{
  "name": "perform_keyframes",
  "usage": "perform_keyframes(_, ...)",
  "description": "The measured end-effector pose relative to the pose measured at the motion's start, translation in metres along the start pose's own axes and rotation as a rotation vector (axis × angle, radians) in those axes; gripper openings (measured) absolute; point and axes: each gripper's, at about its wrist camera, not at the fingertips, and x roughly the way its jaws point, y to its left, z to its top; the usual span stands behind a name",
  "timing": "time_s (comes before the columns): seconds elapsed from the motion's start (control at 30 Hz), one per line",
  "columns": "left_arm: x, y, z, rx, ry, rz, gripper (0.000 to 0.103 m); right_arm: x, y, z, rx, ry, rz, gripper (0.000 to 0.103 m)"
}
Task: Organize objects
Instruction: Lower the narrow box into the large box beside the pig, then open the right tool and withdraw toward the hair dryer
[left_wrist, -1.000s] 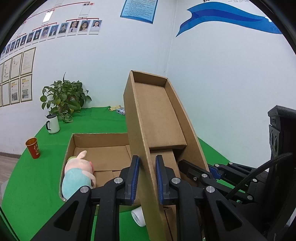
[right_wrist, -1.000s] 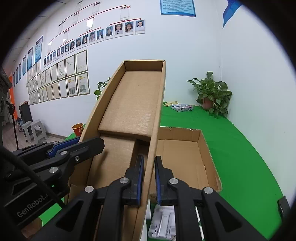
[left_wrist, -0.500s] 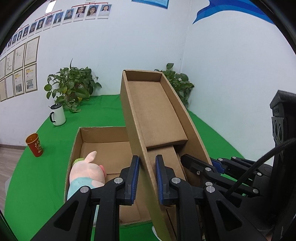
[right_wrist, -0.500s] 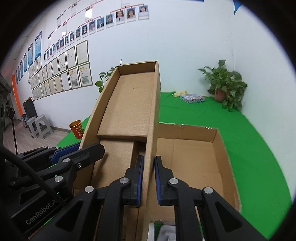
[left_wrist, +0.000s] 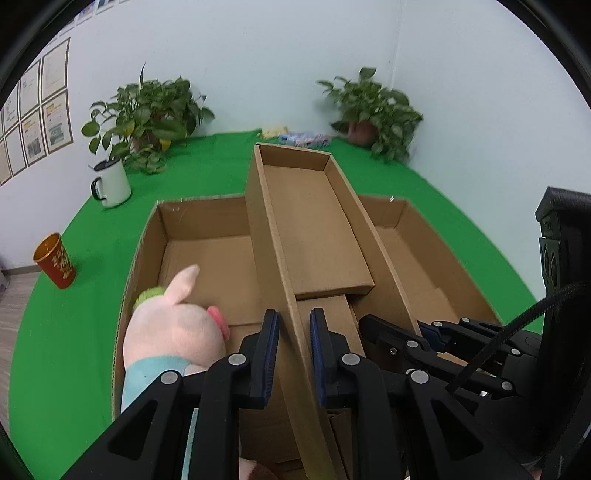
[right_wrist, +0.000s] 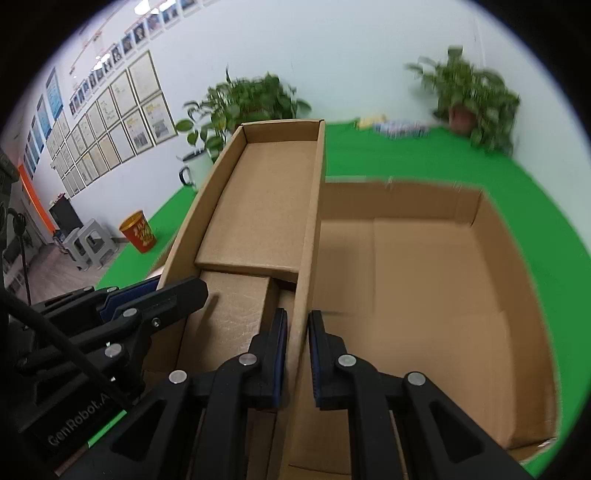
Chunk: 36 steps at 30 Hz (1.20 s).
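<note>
Two hand-held grippers carry a narrow cardboard tray (left_wrist: 314, 225) tilted above a large open cardboard box (left_wrist: 207, 254). The left gripper (left_wrist: 293, 350) has its jaws pinching the tray's left side wall, one blue pad on each face of the wall. The right gripper (right_wrist: 297, 354) has its jaws pinching the opposite, right side wall in the same manner. In the left wrist view the right gripper appears to the right of the jaws; in the right wrist view the left gripper appears to the left of the jaws, gripping the far wall.

The tray extends straight ahead of both pairs of jaws, its far end raised, and a loose cardboard flap (right_wrist: 258, 225) lies inside it. The large box lies below and beyond the jaws on a green surface (left_wrist: 74, 332). A pink plush pig (left_wrist: 173, 325) in a light blue garment rests in the box's near left corner, just left of the left jaws. The part of the box to the right of the right jaws shows only its bare floor.

Well ahead and left of the left jaws stand a white enamel mug (left_wrist: 110, 182) and a red-and-gold cup (left_wrist: 55, 260). Two potted plants (left_wrist: 147, 114) stand at the wall beyond the box. Small packets (left_wrist: 303, 138), blurred, lie between the plants.
</note>
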Motion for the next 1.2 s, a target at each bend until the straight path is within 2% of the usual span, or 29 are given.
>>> perform_keyframes(0.2,0.044,0.023,-0.008,-0.022,0.067,0.044,0.012,0.028,0.000,-0.007,0.043,0.085,0.024,0.011)
perform_keyframes(0.33,0.067,0.039,-0.015,-0.059,0.122,0.037,0.013,0.043,-0.002,-0.011,0.057,0.137,0.023,0.010)
perform_keyframes(0.43,0.073,0.046,-0.021,-0.067,0.134,0.037,0.013,0.048,-0.003,-0.013,0.065,0.152,0.025,0.010)
perform_keyframes(0.53,0.061,0.043,-0.024,-0.065,0.121,0.025,0.014,0.048,-0.003,-0.014,0.049,0.157,-0.006,0.010)
perform_keyframes(0.6,0.048,0.043,-0.026,-0.079,0.100,0.006,0.025,0.052,-0.003,-0.018,0.043,0.172,-0.025,0.010)
perform_keyframes(0.67,0.028,0.043,-0.028,-0.084,0.057,-0.003,0.028,0.056,-0.003,-0.019,0.044,0.180,-0.030,0.010)
perform_keyframes(0.83,-0.003,0.049,-0.034,-0.081,-0.003,-0.013,0.028,0.058,0.006,-0.018,-0.006,0.183,-0.048,0.010)
perform_keyframes(1.03,-0.016,0.057,-0.046,-0.122,-0.005,-0.028,0.028,0.063,0.020,-0.017,-0.081,0.191,-0.070,0.012)
perform_keyframes(1.2,-0.021,0.054,-0.055,-0.123,-0.014,-0.021,0.028,0.064,0.019,-0.017,-0.067,0.185,-0.039,0.019)
